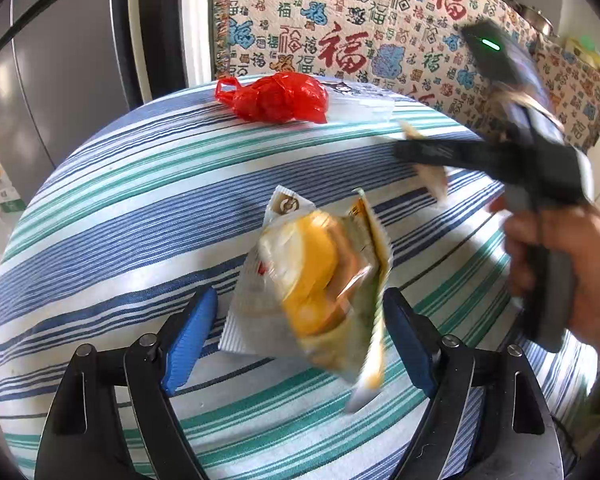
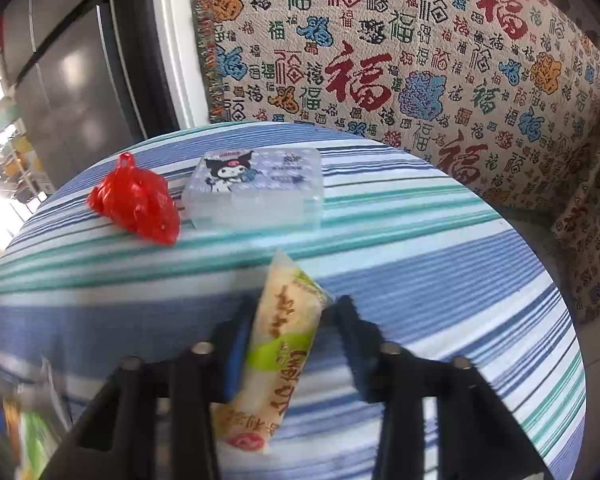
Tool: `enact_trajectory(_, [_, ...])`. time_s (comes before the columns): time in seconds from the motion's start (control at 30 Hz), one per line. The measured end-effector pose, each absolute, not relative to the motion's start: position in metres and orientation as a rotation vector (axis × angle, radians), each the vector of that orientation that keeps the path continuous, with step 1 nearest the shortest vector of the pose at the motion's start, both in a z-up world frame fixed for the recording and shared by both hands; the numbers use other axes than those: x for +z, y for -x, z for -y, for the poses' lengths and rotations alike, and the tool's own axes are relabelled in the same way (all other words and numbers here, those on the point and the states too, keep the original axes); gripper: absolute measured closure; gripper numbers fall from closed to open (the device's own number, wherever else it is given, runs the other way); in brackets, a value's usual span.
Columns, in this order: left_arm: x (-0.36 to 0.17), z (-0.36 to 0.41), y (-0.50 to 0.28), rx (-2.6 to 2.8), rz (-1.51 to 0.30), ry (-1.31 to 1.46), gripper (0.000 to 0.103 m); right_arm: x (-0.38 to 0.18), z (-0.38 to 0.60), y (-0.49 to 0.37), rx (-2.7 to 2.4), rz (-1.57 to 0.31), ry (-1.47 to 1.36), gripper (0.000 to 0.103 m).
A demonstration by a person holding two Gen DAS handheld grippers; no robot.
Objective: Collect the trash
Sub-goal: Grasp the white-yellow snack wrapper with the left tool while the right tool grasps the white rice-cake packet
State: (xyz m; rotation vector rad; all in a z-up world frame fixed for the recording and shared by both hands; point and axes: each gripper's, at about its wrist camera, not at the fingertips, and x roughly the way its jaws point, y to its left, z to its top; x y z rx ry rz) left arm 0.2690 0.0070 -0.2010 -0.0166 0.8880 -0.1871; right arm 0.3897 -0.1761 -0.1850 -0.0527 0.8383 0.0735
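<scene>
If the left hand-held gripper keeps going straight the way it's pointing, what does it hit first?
Most likely the yellow snack wrapper, which lies between the open fingers of the left hand-held gripper. Beyond it is only the striped tablecloth, though depth is hard to judge.

Yellow wrapper (image 1: 312,280), red bag (image 1: 274,98), green-cream packet (image 2: 284,344).
</scene>
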Motion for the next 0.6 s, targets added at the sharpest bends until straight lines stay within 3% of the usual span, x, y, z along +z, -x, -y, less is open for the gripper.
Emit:
enact_trajectory(0.07, [-0.202,-0.006,-0.271,-0.188,-0.891,0.014,0.014,-0.183,0.19,-0.377,0.113,-0.836,0.058,0.079])
enact_trajectory(0.2, [-0.206,-0.002,-0.277,-0.173,-0.91,-0.017,0.004,-0.18,0.221,-0.342,0.16,-0.843,0.091,0.079])
enact_trajectory(0.33, [-0.209,0.005,-0.28,-0.133,-0.928,-0.074,0.0,-0.175,0.25,-0.306,0.178,-0.837,0.119,0.078])
enact_trajectory(0.4, [-0.21,0.004,-0.282,-0.129,-0.93,-0.066,0.0,-0.174,0.259,-0.297,0.191,-0.847,0.094,0.067])
enact_trajectory(0.47, [-0.21,0.003,-0.285,-0.125,-0.929,-0.066,0.0,-0.173,0.26,-0.294,0.224,-0.856,0.082,0.029])
enact_trajectory(0.53, [-0.21,0.004,-0.285,-0.128,-0.93,-0.066,0.0,-0.177,0.255,-0.293,0.221,-0.875,0.105,0.015])
enact_trajectory(0.6, [-0.21,0.004,-0.286,-0.128,-0.93,-0.067,0.0,-0.179,0.252,-0.29,0.207,-0.88,0.135,0.012])
